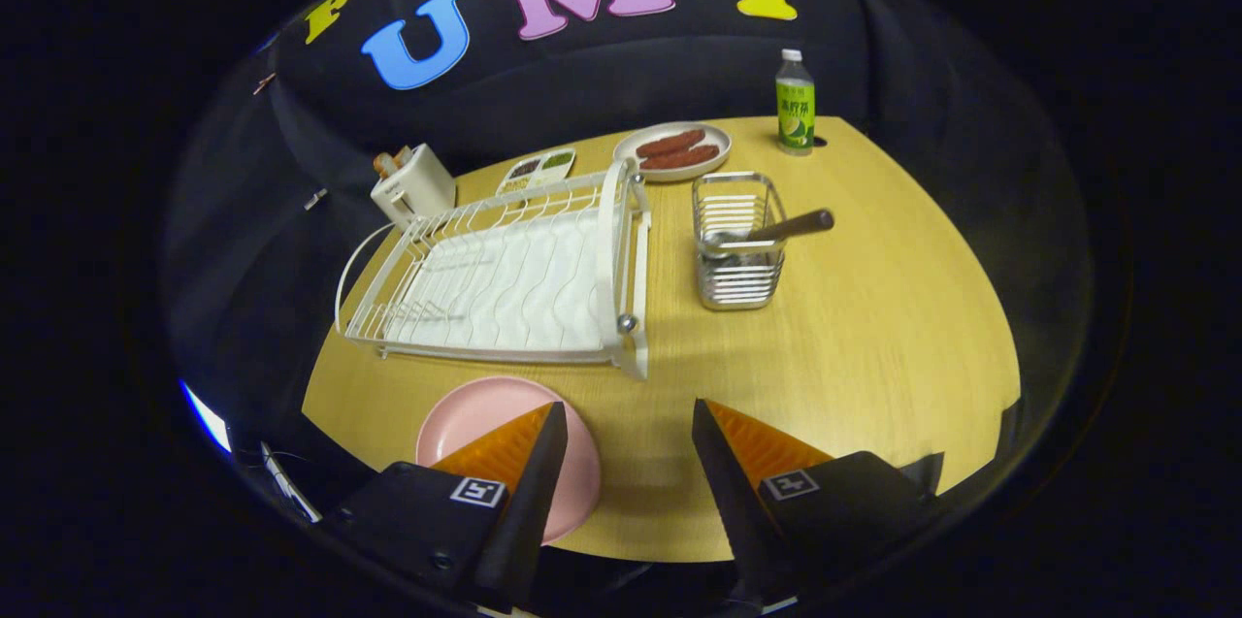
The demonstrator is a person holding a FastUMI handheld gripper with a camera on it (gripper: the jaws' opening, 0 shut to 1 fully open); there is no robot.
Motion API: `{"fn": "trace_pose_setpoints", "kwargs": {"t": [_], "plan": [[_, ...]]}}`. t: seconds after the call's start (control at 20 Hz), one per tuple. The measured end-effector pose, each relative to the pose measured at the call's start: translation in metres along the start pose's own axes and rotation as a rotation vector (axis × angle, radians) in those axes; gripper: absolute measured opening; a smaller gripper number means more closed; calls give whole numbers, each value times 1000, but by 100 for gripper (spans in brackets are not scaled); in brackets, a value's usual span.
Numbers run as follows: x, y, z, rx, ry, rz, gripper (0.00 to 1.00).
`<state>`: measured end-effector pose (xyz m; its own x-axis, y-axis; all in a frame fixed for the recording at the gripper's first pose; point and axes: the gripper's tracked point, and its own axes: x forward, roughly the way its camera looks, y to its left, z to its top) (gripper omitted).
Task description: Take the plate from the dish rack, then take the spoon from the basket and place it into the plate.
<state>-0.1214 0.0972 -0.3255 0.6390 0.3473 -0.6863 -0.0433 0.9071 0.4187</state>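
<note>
A pink plate (475, 419) lies flat on the wooden table (873, 337), just in front of the white dish rack (505, 283) and partly under my left finger (514, 448). The rack holds no dishes. To its right stands a wire basket (739, 254) with a spoon (767, 232) lying in it, its dark handle sticking out over the right rim. My gripper (629, 412) hovers above the table's near edge, open, with nothing between its fingers. The basket is well beyond the fingers.
Behind the rack are a white toaster (415, 187), a small tray of food (539, 169) and a plate with sausages (674, 150). A green-labelled bottle (795, 104) stands at the far right. Bare table stretches right of the basket.
</note>
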Motion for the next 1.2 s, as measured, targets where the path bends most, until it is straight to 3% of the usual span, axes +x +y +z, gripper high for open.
{"fn": "trace_pose_setpoints", "kwargs": {"t": [0.1, 0.3, 0.6, 0.75, 0.9, 1.05, 1.2], "plan": [[-7, -24, 34, -37, -89, -57, 89], [0, -58, 74, -69, -180, -128, 89], [44, -87, 81, -71, -185, -167, 87], [64, -86, 84, -74, -194, -142, 73], [74, -85, 87, -91, -208, -139, 66], [79, -84, 83, -96, -195, -144, 38], [84, -81, 76, -79, -154, -132, 30]]}}
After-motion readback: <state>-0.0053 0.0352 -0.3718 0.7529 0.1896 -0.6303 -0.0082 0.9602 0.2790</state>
